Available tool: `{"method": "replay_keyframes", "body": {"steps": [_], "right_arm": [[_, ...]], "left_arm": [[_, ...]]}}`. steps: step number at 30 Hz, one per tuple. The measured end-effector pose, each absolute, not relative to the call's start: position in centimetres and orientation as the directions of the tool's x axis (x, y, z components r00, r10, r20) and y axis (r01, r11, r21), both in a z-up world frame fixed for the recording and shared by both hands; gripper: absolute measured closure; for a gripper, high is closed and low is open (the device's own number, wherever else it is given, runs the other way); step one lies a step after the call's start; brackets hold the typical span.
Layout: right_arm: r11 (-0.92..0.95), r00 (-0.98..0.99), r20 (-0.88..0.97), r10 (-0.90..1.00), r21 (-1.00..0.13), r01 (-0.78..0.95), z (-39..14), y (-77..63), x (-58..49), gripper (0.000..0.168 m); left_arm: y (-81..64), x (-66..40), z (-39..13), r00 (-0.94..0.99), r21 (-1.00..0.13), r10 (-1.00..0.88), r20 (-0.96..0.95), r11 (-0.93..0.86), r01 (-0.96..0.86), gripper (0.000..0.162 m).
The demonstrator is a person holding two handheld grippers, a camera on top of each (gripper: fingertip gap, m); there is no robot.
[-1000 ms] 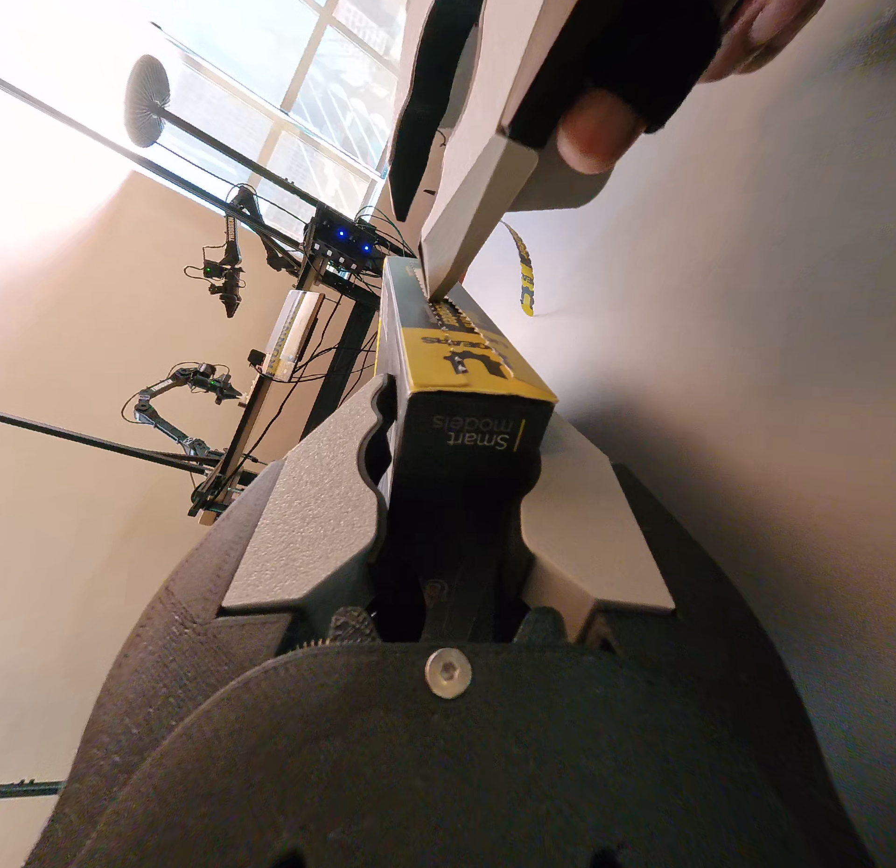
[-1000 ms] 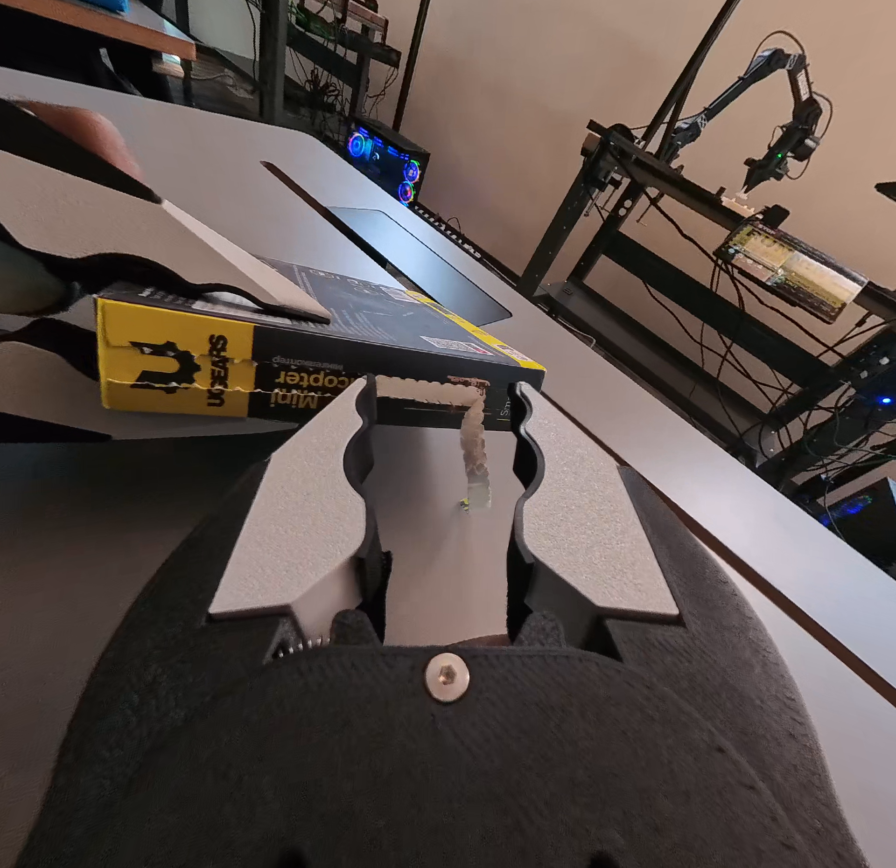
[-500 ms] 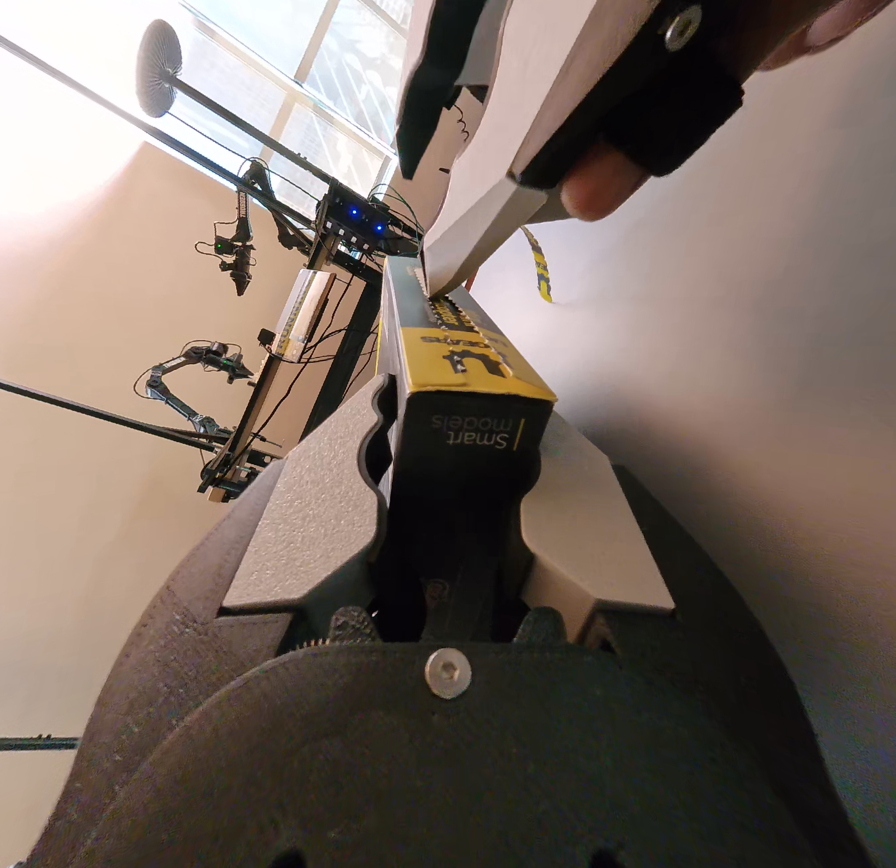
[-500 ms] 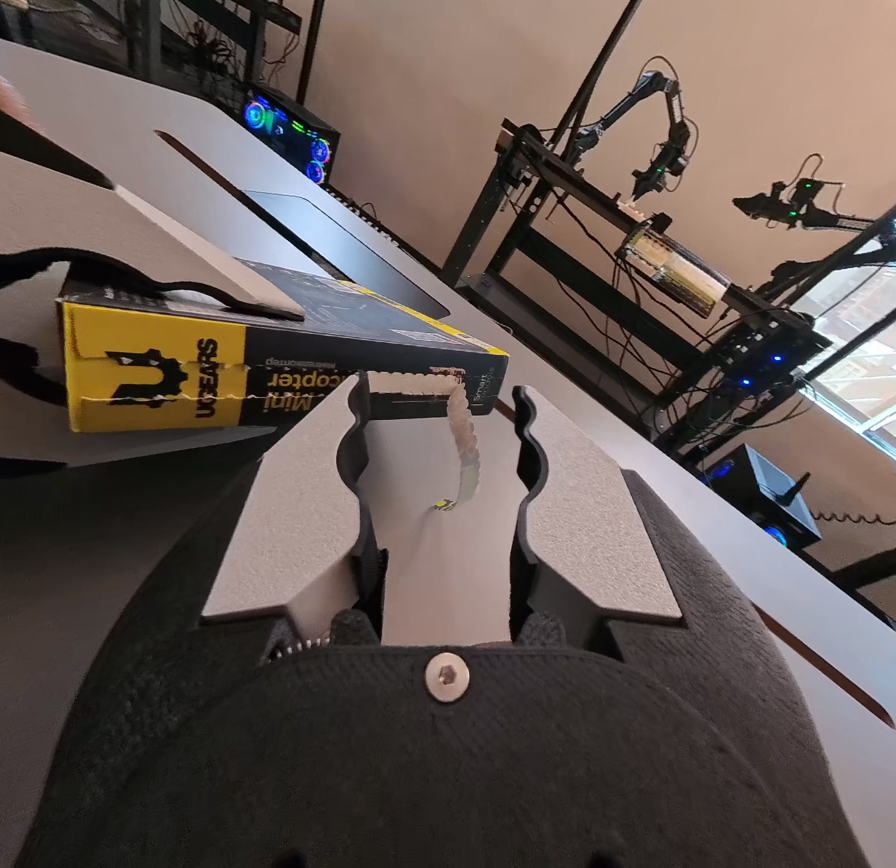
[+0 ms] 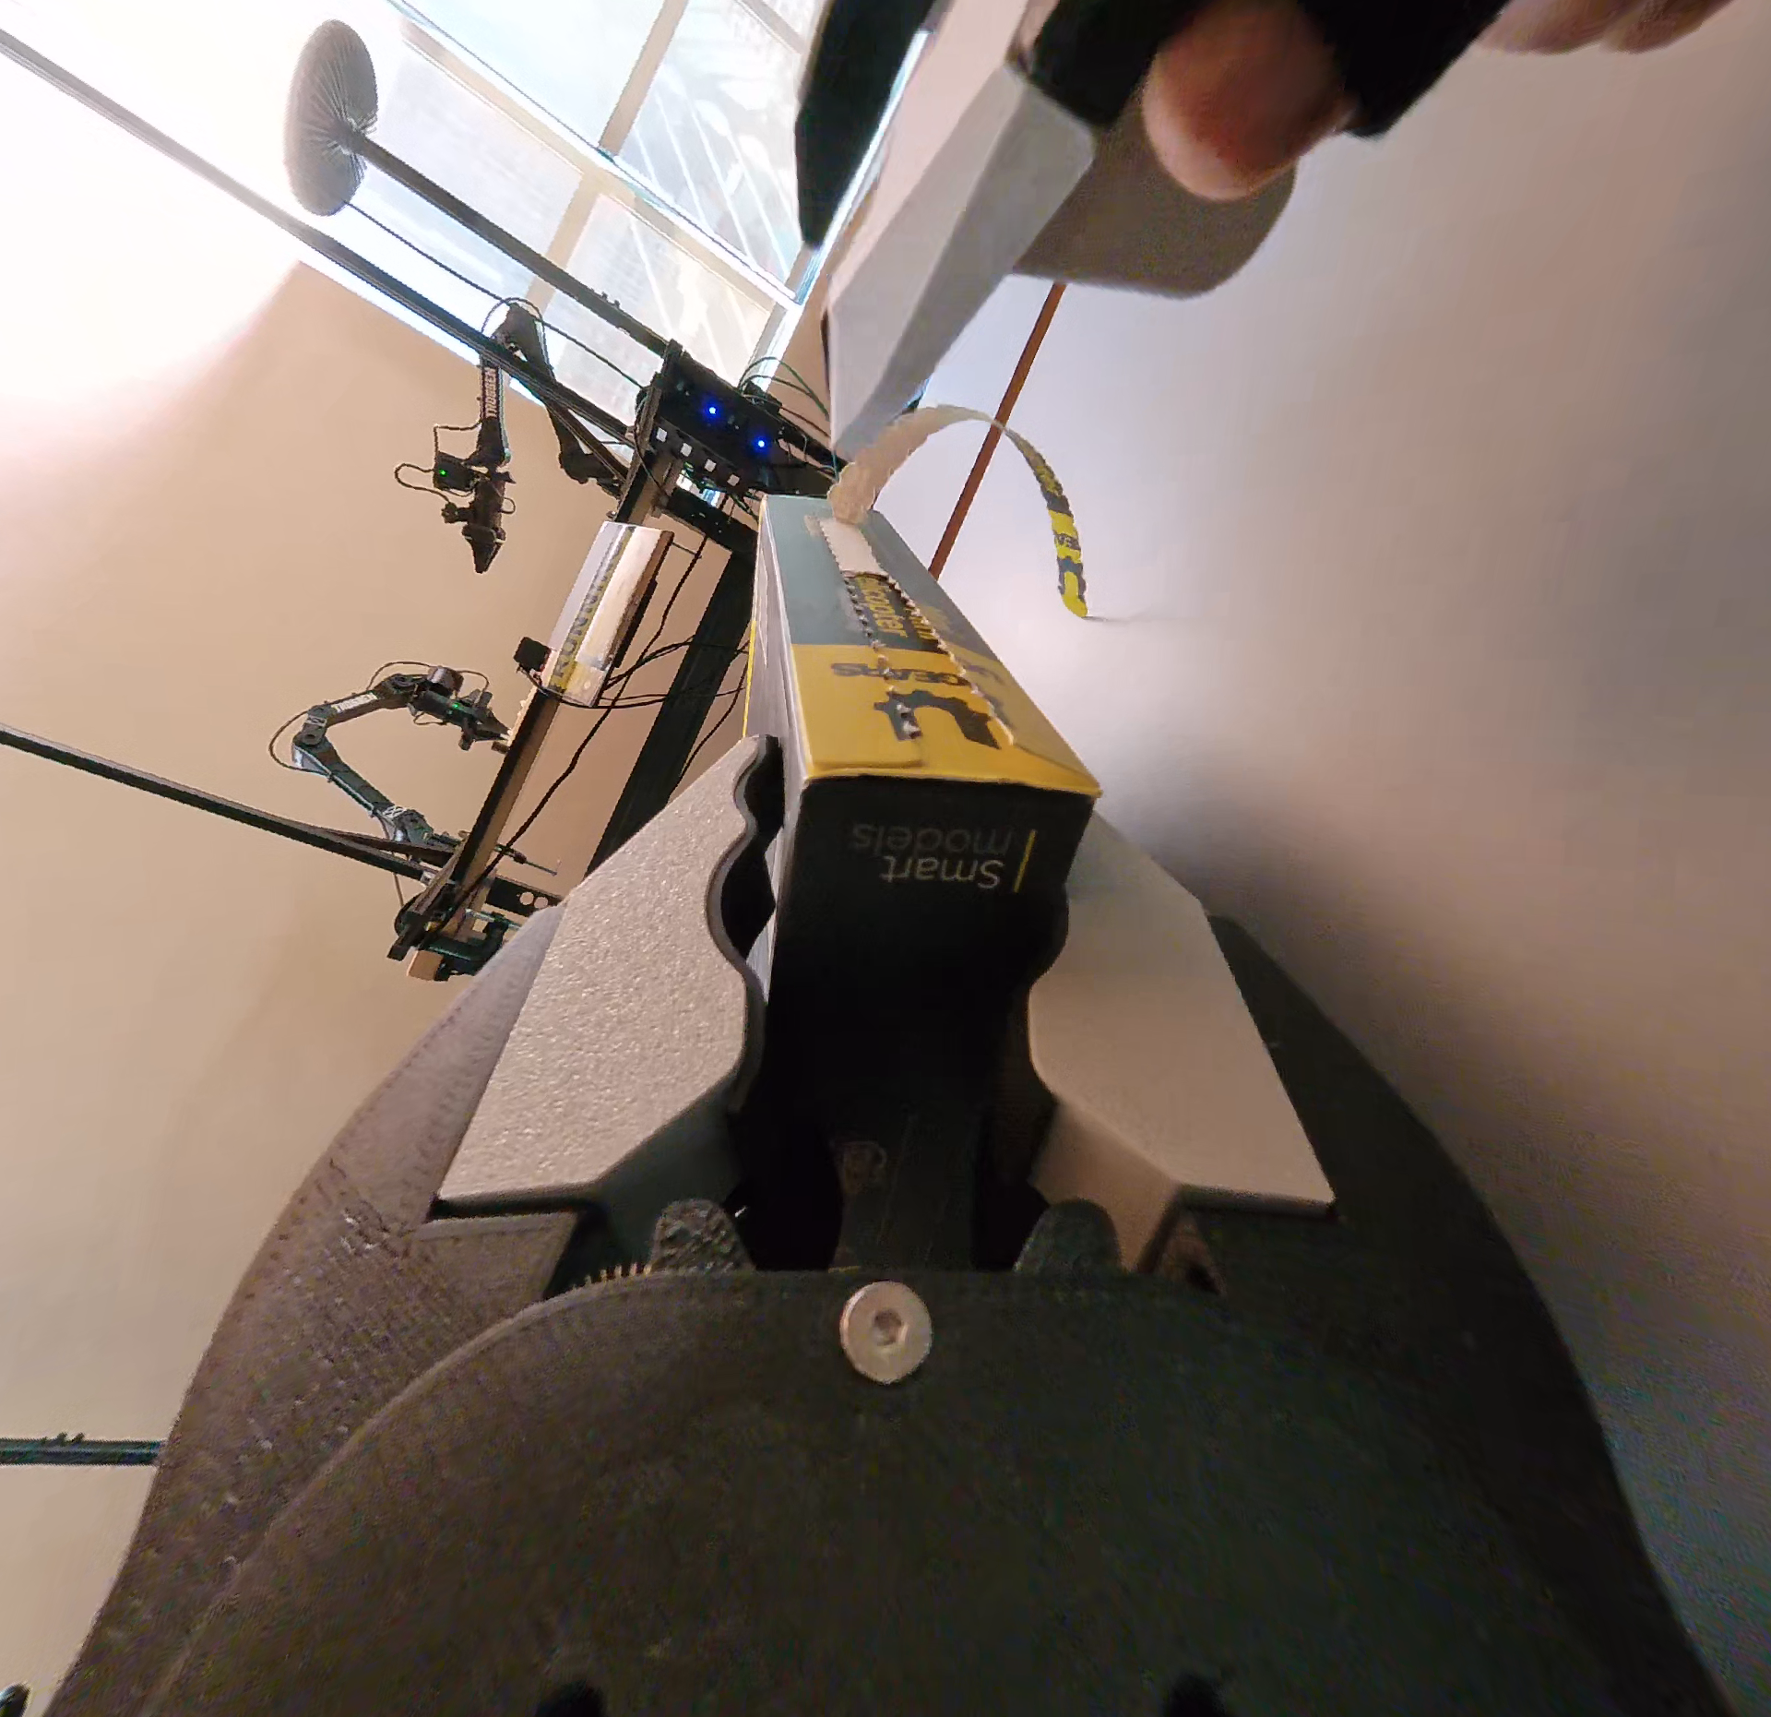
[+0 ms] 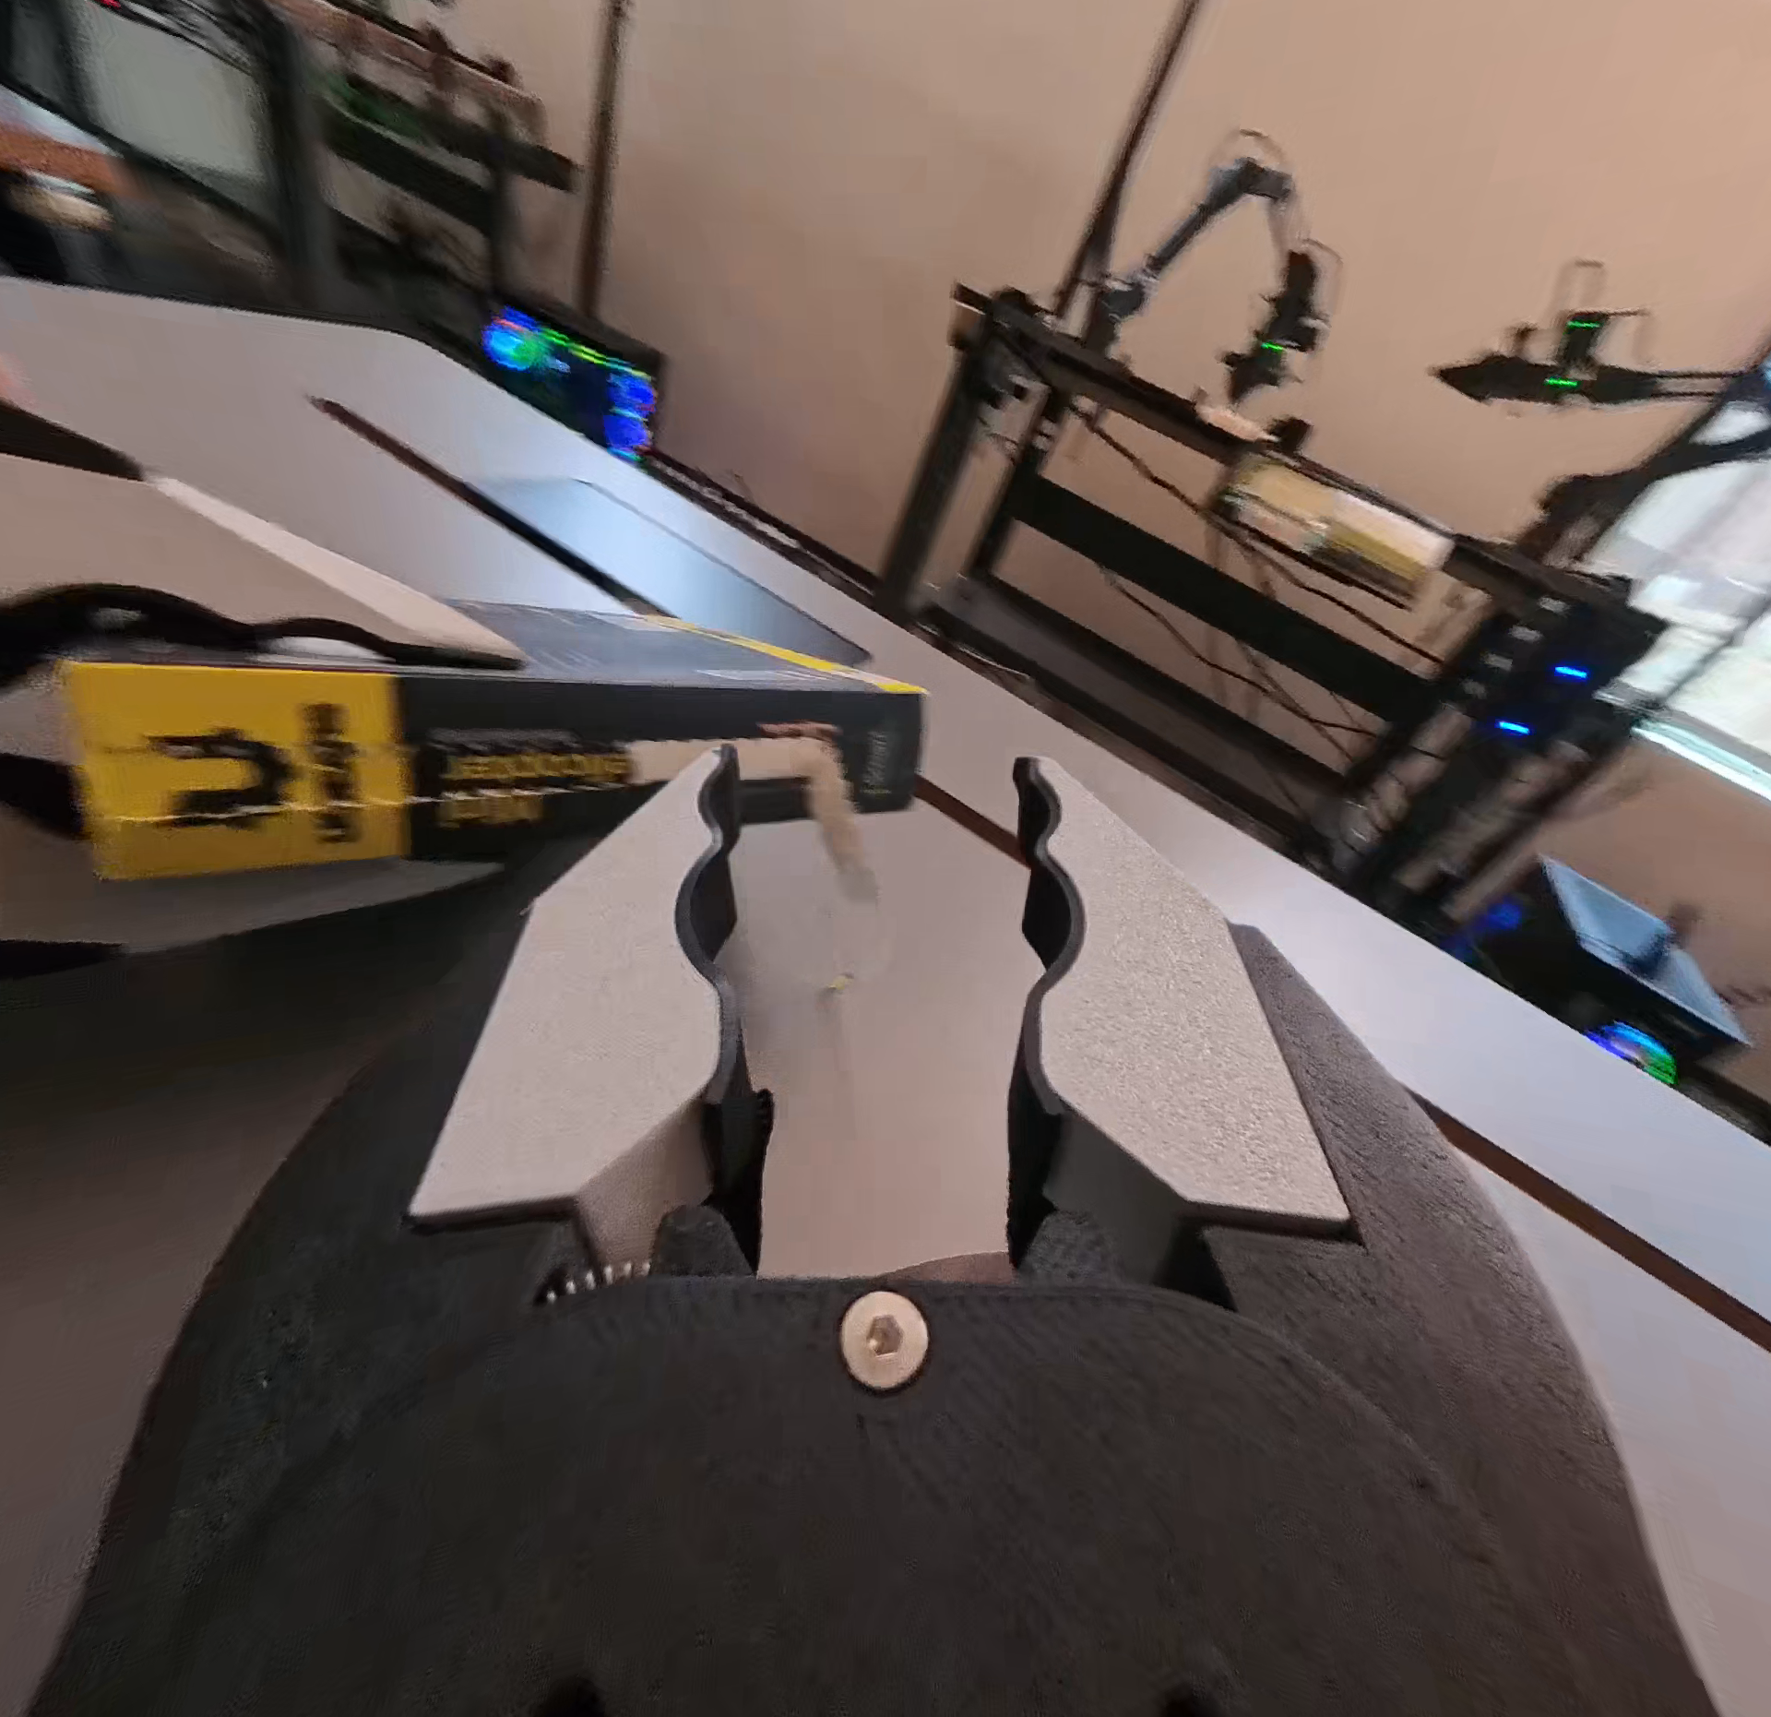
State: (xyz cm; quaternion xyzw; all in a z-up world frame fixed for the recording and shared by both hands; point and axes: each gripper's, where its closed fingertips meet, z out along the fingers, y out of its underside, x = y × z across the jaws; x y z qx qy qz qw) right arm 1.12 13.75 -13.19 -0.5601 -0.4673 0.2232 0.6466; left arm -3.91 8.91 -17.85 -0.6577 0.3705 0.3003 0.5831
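Observation:
My left gripper [image 5: 920, 808] is shut on one end of a flat black and yellow box [image 5: 891, 674] and holds it edge-up over the grey table [image 5: 1437, 617]. A perforated tear strip [image 5: 1054, 511] is peeled from the box's narrow side and curls away at the far end. One finger [image 5: 939, 262] of my right gripper hovers just above that end, a person's thumb on its handle. In the blurred right wrist view my right gripper [image 6: 872, 770] is open, the loose strip [image 6: 843, 837] hanging between its jaws, unclamped, close to the box [image 6: 479, 751].
A dark mat [image 6: 652, 559] lies on the table [image 6: 1246, 952] behind the box. Past the table's far edge stand a black rack [image 6: 1246, 569] with cables and small arms, and a computer with coloured lights [image 6: 575, 377]. A window is at the right.
My right gripper's finger has lifted off the box's edge and drawn back a little. The strip now arcs up free of the box. The left gripper still holds the box the same way.

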Motion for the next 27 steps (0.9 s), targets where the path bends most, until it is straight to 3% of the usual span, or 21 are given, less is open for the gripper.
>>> {"method": "replay_keyframes", "body": {"steps": [7,20,27], "right_arm": [[0.201,0.308,0.273,0.911,-0.948,0.245,-15.2,11.9,-0.7,0.103],[0.049,0.224,0.110,0.968,-0.964,0.260,-16.5,12.5,-1.2,0.098],[0.057,0.301,0.136,0.944,-0.965,0.257,-16.1,14.3,-0.8,0.077]], "left_arm": [[8.7,-3.9,-18.0,0.537,-0.538,-0.150,-0.830,-0.035,-0.842,0.116],[8.5,-3.5,-18.6,0.501,-0.507,-0.186,-0.845,-0.016,-0.862,0.116],[8.8,-3.3,-18.4,0.502,-0.506,-0.174,-0.847,-0.023,-0.862,0.117]]}}
